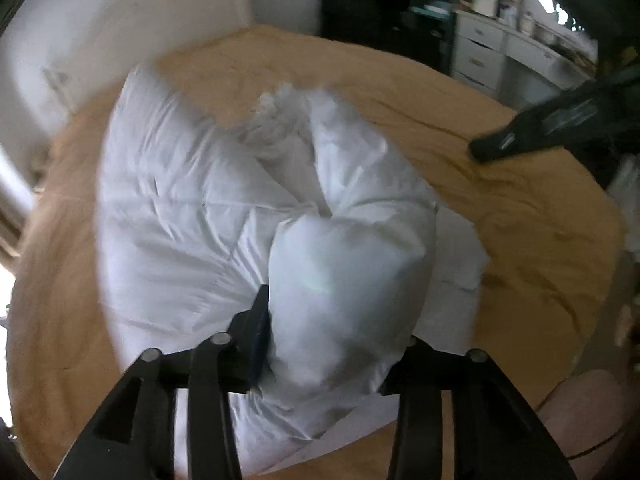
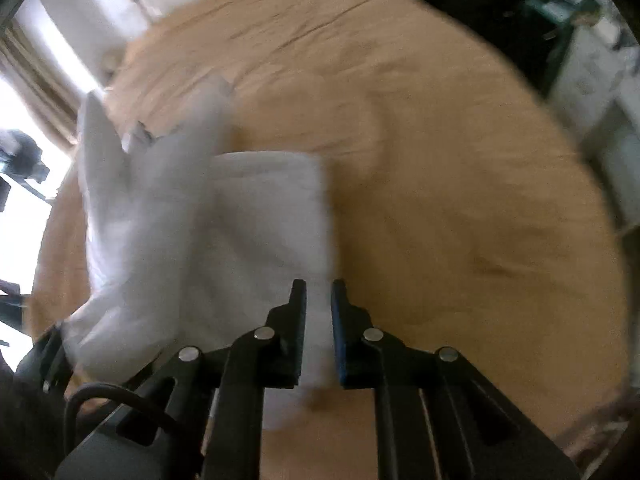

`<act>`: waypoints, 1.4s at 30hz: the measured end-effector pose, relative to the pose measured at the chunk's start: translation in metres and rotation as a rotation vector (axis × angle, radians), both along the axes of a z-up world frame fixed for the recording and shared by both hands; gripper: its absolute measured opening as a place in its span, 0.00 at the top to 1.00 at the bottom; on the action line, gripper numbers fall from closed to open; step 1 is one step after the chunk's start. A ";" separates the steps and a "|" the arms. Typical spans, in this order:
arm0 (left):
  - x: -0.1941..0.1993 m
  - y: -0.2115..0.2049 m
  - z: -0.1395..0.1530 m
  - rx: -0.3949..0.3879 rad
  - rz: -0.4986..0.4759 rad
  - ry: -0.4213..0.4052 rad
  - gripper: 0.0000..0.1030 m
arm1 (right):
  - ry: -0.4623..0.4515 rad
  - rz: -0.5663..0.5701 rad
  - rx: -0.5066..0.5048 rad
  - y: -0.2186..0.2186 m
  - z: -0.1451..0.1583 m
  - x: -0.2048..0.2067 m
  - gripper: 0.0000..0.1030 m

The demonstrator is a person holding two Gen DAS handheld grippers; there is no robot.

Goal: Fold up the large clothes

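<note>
At the far left a pale wall stands behind the tan bed cover [image 1: 500, 200], which fills most of both views. On it lies the white garment [image 1: 180, 208], a puffy, crumpled piece spread toward the left side of the bed, with one bulging fold rising up toward me. My left gripper [image 1: 340, 312] stands over that fold: a fat bunch of the white cloth sits between my fingers, one dark finger [image 1: 260, 320] lying against its left side, the other mostly hidden behind the cloth. Whether I am pressing on it I cannot tell.

Further right, my right gripper [image 2: 319, 308] hangs above the garment's near edge. Its fingers stand a narrow gap apart with nothing pinched between them; white cloth and tan cover show through the gap below. From my left camera it shows as a dark, blurred bar over the right side of the bed.

At the far right stands a white chest of drawers [image 1: 488, 52], drawers shut, small blurred things on top.
</note>
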State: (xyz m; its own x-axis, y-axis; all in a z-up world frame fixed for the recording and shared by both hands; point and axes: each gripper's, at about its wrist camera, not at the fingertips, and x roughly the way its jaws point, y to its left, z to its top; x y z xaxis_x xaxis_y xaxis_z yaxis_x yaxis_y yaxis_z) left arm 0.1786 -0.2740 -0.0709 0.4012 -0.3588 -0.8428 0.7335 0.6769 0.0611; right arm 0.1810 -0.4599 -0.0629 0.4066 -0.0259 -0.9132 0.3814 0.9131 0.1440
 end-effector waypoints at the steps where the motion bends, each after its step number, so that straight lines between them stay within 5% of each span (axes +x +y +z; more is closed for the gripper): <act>1: -0.001 -0.006 -0.011 -0.011 -0.012 0.029 0.55 | -0.004 -0.013 0.000 -0.012 0.003 -0.008 0.87; 6: -0.004 -0.012 -0.043 -0.053 -0.033 0.126 0.44 | -0.015 -0.072 0.070 -0.029 0.007 -0.030 0.87; 8: 0.003 -0.001 -0.045 -0.112 -0.042 0.188 0.36 | -0.020 -0.063 0.057 -0.014 0.009 -0.034 0.80; 10: 0.011 0.016 -0.044 -0.211 -0.064 0.290 0.27 | -0.043 -0.049 0.073 -0.002 0.007 -0.023 0.45; 11: 0.012 0.024 -0.045 -0.246 -0.064 0.323 0.25 | -0.060 -0.035 0.094 0.004 0.011 -0.024 0.41; 18: 0.048 0.071 -0.049 -0.435 -0.066 0.524 0.23 | -0.034 -0.005 0.099 0.054 -0.016 -0.004 0.39; 22: 0.047 0.074 -0.050 -0.405 -0.099 0.494 0.23 | 0.025 0.035 0.213 0.059 -0.042 0.003 0.37; 27: 0.036 0.089 -0.046 -0.335 -0.139 0.496 0.24 | 0.129 0.056 0.225 0.052 -0.077 0.012 0.37; 31: 0.044 0.144 -0.009 -0.403 -0.127 0.514 0.27 | 0.166 0.040 0.243 0.041 -0.094 0.005 0.48; 35: 0.088 0.182 0.049 -0.443 -0.036 0.364 0.26 | 0.154 0.002 0.244 0.036 -0.109 -0.006 0.49; 39: 0.139 0.132 0.066 -0.306 -0.022 0.228 0.25 | 0.107 -0.014 0.245 0.038 -0.114 -0.018 0.49; 42: 0.165 0.093 0.030 -0.202 -0.016 0.251 0.25 | 0.095 -0.019 0.264 0.034 -0.121 -0.024 0.49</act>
